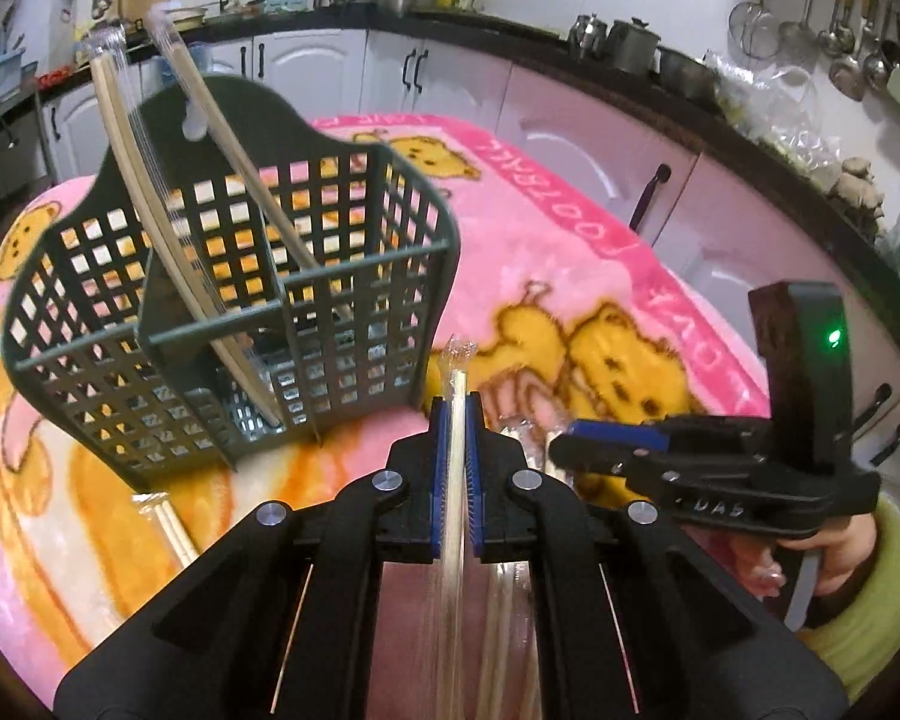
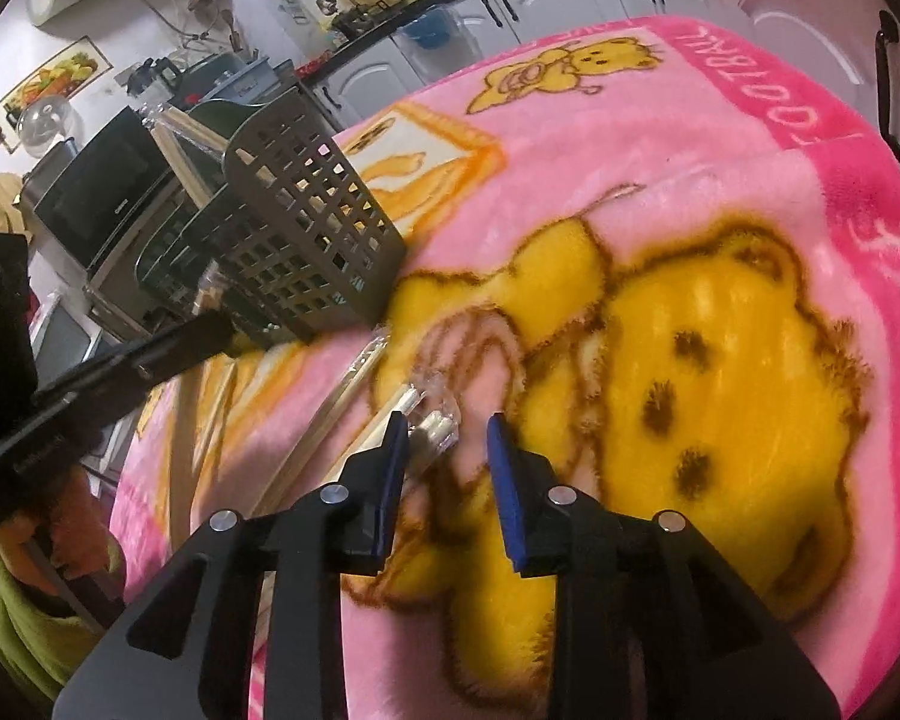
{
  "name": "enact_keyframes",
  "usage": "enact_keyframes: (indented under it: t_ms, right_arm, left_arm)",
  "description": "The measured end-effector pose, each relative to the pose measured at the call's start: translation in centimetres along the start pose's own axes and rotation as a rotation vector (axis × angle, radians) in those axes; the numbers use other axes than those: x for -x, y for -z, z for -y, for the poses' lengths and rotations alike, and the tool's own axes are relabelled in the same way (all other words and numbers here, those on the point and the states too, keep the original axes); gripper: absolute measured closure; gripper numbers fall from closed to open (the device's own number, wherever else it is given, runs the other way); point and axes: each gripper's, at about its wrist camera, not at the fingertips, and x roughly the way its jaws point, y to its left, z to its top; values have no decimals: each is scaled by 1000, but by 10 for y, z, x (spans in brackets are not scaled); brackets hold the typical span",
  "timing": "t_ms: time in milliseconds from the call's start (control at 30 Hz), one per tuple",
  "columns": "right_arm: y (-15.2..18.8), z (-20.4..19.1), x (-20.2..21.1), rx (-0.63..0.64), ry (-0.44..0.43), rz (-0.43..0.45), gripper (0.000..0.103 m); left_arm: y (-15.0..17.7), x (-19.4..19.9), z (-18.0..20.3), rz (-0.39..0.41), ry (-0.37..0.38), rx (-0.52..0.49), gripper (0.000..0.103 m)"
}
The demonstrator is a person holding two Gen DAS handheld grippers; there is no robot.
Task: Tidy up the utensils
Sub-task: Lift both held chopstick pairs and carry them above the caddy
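Observation:
A dark green slotted utensil basket (image 1: 240,324) stands on the pink bear blanket (image 1: 570,228); two wrapped chopstick pairs (image 1: 150,180) lean inside it. My left gripper (image 1: 457,414) is shut on a wrapped chopstick pair (image 1: 455,480), held just right of the basket's near corner. My right gripper (image 2: 447,438) is open, low over the blanket, its jaws around the tip of a wrapped chopstick pair (image 2: 432,426) lying there. The basket also shows in the right wrist view (image 2: 312,228). The right gripper appears in the left wrist view (image 1: 606,438).
More wrapped chopsticks lie on the blanket (image 2: 354,372) and at the left (image 1: 174,528). Kitchen cabinets (image 1: 570,120) and a counter with pots ring the table. A microwave (image 2: 108,186) stands behind the basket.

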Motion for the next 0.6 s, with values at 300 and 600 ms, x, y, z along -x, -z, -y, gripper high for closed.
enact_keyframes:
  t_ms: [300,600]
  right_arm:
    - [-1,-9,32,35,-8,114,102]
    - [-16,-46,74,155,9,244,102]
  left_arm:
    - [-12,14,10,54,8,0,100]
    - [-26,37,4,128,10,21,100]
